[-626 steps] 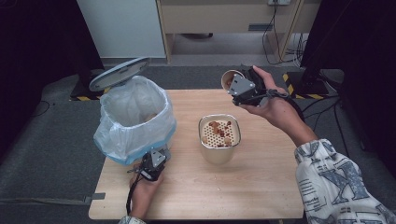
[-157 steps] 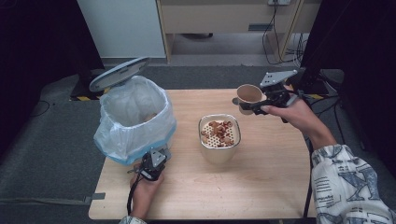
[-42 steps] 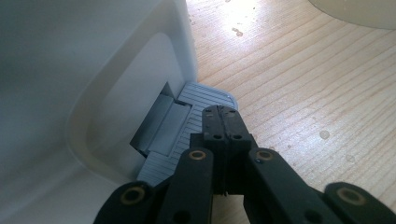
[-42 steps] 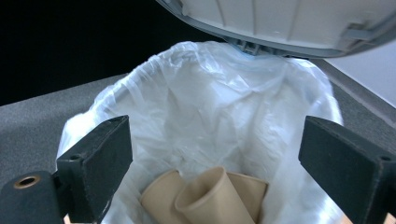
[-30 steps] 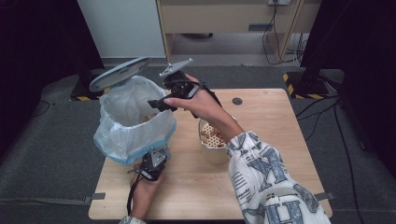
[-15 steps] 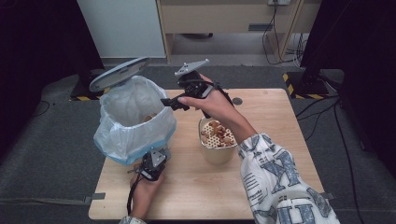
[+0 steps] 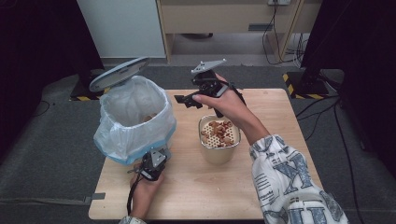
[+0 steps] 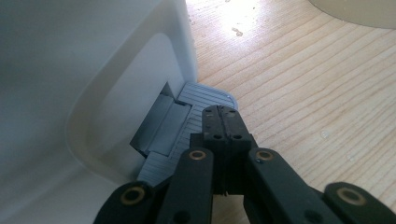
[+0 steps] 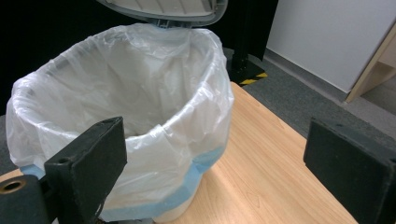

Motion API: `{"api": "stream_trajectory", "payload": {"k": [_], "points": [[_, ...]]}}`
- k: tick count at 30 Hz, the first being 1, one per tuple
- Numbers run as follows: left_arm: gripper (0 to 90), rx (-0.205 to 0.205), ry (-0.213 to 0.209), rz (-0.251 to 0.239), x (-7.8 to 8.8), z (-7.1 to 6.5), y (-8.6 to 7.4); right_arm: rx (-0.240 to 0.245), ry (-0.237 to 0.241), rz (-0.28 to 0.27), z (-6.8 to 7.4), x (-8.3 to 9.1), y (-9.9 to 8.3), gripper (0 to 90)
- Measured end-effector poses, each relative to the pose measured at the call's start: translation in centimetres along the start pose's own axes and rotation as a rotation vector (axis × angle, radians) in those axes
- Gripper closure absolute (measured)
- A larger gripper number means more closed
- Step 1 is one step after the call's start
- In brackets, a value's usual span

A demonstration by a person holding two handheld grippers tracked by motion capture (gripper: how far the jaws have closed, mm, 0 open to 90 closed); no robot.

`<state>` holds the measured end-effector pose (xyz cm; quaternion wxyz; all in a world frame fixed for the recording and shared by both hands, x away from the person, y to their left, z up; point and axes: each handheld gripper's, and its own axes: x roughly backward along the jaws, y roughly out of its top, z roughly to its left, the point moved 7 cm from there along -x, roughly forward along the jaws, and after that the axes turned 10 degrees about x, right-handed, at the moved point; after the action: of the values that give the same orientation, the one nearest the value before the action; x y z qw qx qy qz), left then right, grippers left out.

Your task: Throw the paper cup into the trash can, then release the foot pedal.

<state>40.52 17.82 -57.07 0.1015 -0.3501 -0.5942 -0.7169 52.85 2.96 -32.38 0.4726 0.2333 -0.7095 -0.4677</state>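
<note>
**Q:** Where's the bin, and what have you got on it?

**A:** The pedal bin (image 7: pixel 135 135) stands at the left of the bench (image 7: pixel 196 186), lid (image 7: pixel 119 74) tipped up. My left gripper (image 8: pixel 219 112) is low at its foot. Its jaws are closed flat together with nothing between them, and their tips rest on the ribbed grey pedal (image 8: pixel 196 116). I'd say that push is what holds the lid open.

**Q:** And your right?

**A:** My right gripper (image 7: pixel 184 100) hangs in the air just beside the bin's rim, between it and the strainer pot (image 7: pixel 219 149). Its jaws have just been opening. They stand wide and empty.

**Q:** How will the bin handle?

**A:** I judge it light and easy to shove. It has a thin plastic shell, and little shows at the bottom of the liner (image 9: pixel 140 93). The liner is soft, slippery film, loosely folded over the rim. It would slide or tear, so I wouldn't pinch it. The pedal is the place to work it from, since it's stiff and ribbed for grip, though smooth closed tips could skid off its edge. If I had to move the bin, I'd take the hard wall below the film.

**Q:** Any brand or label?

**A:** I can read none on the bin, lid or pot. My sleeve (image 7: pixel 289 186) has a bold print that looks like letters, but I can't make out a word.
</note>
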Motion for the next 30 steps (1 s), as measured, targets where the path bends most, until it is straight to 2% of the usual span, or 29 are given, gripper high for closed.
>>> {"api": "stream_trajectory", "payload": {"k": [14,22,23,25,27,29,30], "points": [[89.4,-0.001,0.000,-0.001,0.0,0.0,0.0,-0.025,-0.025,0.003,-1.4,1.6,-1.5,6.1],[89.1,-0.006,0.009,-0.013,0.1,0.0,-0.1,-0.034,-0.060,0.011,-2.6,3.7,-3.2,6.0],[84.2,-0.006,0.044,-0.024,0.3,0.1,0.1,-0.035,-0.063,0.014,-2.7,3.9,-3.4,6.1],[73.9,0.025,0.026,-0.048,0.7,0.0,0.4,-0.040,-0.072,0.016,-3.1,4.5,-4.0,6.0],[68.8,0.037,0.026,-0.080,1.4,-0.4,0.9,-0.052,-0.084,0.018,-3.6,5.2,-4.6,6.0],[65.0,0.060,0.003,-0.102,2.0,-0.9,1.2,-0.059,-0.093,0.017,-4.0,5.7,-5.1,6.0],[62.9,0.056,-0.007,-0.109,2.2,-1.3,1.3,-0.063,-0.099,0.017,-4.3,6.0,-5.3,6.0]]}}
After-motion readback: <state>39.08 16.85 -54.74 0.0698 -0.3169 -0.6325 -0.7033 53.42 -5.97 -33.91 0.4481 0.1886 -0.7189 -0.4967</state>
